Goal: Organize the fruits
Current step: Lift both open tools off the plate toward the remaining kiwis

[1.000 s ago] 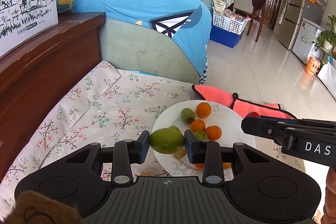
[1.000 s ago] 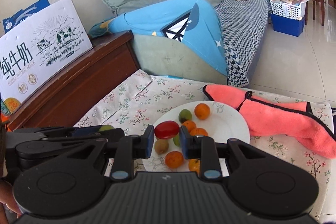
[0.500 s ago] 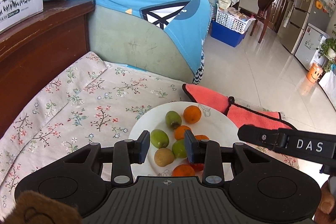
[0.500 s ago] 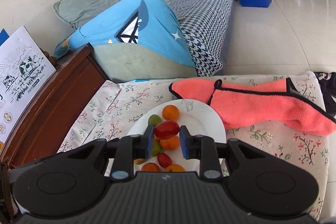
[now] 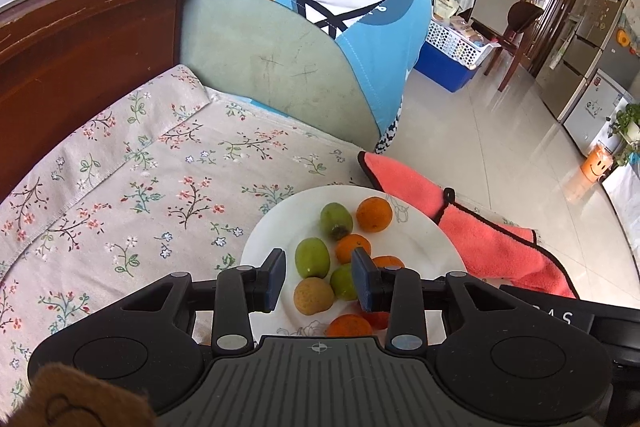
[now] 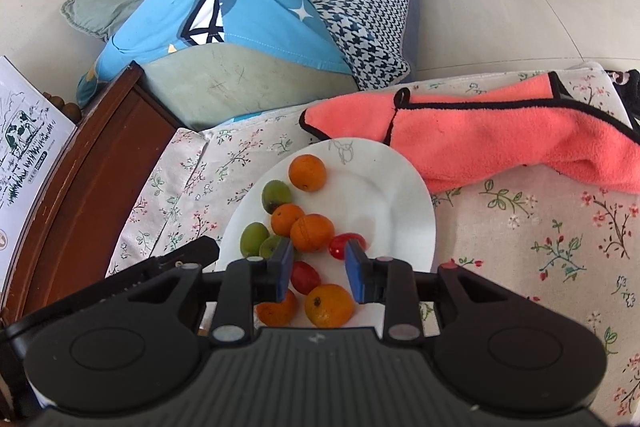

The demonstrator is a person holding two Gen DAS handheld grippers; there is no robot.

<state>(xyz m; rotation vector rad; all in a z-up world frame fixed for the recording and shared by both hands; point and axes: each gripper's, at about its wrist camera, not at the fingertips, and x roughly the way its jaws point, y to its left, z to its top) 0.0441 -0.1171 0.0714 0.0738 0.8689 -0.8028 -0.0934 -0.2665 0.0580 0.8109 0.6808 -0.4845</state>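
While fruit fills the white plate (image 6: 400, 195), left gripper (image 5: 319, 279) empty, right gripper (image 6: 316, 263) opening, empty.

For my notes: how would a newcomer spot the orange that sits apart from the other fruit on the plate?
Find the white plate on the floral cloth, beside the pink towel. The orange lies at the plate's far side, near the small drawing on the rim. Unlike the other oranges, it touches no other fruit; its nearest neighbour is a green fruit.
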